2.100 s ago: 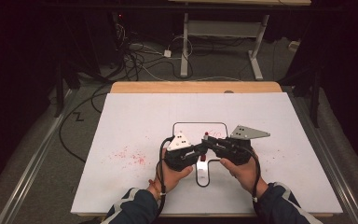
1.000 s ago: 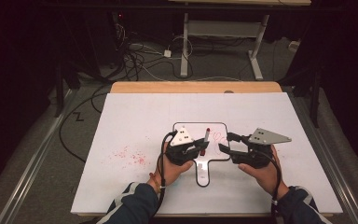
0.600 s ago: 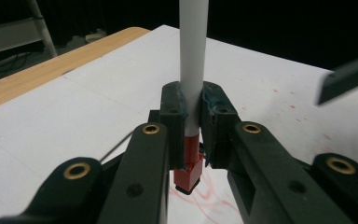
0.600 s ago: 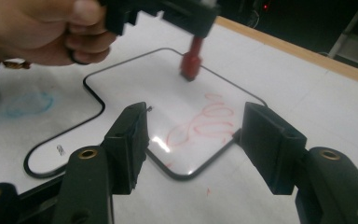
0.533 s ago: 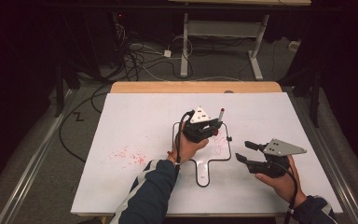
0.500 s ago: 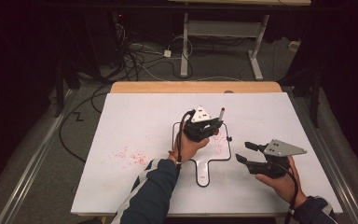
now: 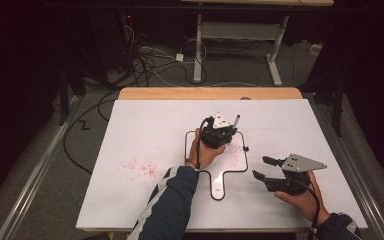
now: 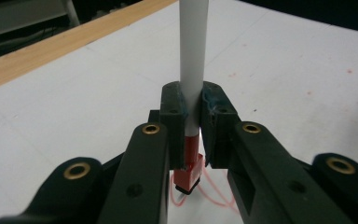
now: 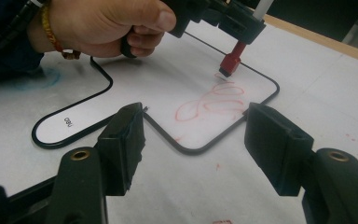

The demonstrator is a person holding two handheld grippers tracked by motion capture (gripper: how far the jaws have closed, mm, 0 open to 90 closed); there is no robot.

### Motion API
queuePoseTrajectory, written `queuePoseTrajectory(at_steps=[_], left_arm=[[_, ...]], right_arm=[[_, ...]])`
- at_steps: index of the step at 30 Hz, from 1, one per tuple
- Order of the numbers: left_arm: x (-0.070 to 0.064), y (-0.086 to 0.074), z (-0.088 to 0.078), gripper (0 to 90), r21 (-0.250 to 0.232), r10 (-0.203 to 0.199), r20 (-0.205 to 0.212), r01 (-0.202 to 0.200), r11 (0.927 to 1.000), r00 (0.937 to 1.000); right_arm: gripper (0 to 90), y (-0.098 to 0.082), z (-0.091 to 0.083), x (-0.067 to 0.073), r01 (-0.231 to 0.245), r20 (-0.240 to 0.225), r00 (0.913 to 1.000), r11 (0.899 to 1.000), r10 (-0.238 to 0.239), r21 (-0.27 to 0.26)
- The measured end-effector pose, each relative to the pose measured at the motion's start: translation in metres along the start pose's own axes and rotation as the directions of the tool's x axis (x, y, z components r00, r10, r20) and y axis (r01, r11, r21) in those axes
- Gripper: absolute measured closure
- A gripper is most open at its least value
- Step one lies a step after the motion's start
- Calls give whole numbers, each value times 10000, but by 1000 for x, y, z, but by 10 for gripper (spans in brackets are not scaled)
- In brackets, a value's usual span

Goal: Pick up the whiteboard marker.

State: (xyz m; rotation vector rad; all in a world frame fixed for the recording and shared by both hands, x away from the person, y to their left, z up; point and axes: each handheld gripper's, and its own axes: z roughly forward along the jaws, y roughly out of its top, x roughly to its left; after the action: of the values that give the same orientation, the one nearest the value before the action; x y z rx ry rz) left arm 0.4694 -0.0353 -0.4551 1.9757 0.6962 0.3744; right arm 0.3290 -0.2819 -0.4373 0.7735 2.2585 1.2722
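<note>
My left gripper (image 7: 228,132) is shut on a white marker (image 8: 193,56) that stands upright, its red end (image 9: 230,60) pointing down just above a paddle-shaped whiteboard (image 7: 219,181) with a black rim. Red loops (image 9: 214,105) are scribbled on the board under the marker. In the left gripper view both pads clamp the barrel of the left gripper's (image 8: 193,123) marker. My right gripper (image 7: 261,168) is held to the right of the board, near the table's front, open with nothing between its fingers. The right gripper (image 9: 196,144) faces the board's corner.
The board lies mid-table on a white tabletop (image 7: 290,125) with a wooden far edge (image 7: 210,93). Red specks (image 7: 140,167) mark the surface at the left. A small dark piece (image 7: 245,148) sits at the board's right rim. Cables (image 7: 150,60) lie on the floor beyond.
The grippers were together over the board's handle. The left one went forward over the board with the marker; the right one drew away to the near right, open. Hardly any motion in the last half second.
</note>
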Motion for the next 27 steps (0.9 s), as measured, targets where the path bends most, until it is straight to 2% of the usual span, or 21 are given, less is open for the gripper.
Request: queuePoseTrajectory(at_steps=[5,6,10,11,13,16,18,20,23,25,27], left_arm=[[2,-1,3,790,150,74,-527,-67,9999,9986],[2,-1,3,790,132,32,-505,-26,9999,9987],[-2,-2,4,790,81,-224,-108,225,9997,9997],[-5,-2,4,791,73,-234,-75,235,9997,9997],[-11,-1,6,791,17,-231,248,230,9997,9994],[-21,0,10,791,-2,-57,584,57,10000,9983],[-23,2,11,791,60,199,522,-203,9998,9984],[-18,2,10,791,85,185,340,-188,9998,9993],[-2,0,7,791,109,-187,-126,189,9998,9997],[7,-1,4,791,71,-517,-212,518,9986,9984],[9,-2,3,791,100,-585,-190,587,9982,9981]], right_arm=[[381,0,1,1,61,5,10000,10000,-61,33],[382,0,1,1,36,-17,10000,10000,-36,32],[381,1,1,2,96,-26,10000,10000,-96,23],[381,1,1,2,101,-39,9999,9999,-100,13],[380,0,1,1,49,-17,10000,10000,-49,36],[380,1,2,2,106,-40,9999,9999,-106,43],[380,1,2,2,129,-44,9999,9999,-129,40],[379,0,2,2,151,-65,9999,9999,-151,53],[379,-1,2,2,180,-56,9998,9998,-179,98],[379,0,2,2,215,-40,9998,9997,-214,95],[379,0,2,2,211,-31,9998,9997,-211,89]])
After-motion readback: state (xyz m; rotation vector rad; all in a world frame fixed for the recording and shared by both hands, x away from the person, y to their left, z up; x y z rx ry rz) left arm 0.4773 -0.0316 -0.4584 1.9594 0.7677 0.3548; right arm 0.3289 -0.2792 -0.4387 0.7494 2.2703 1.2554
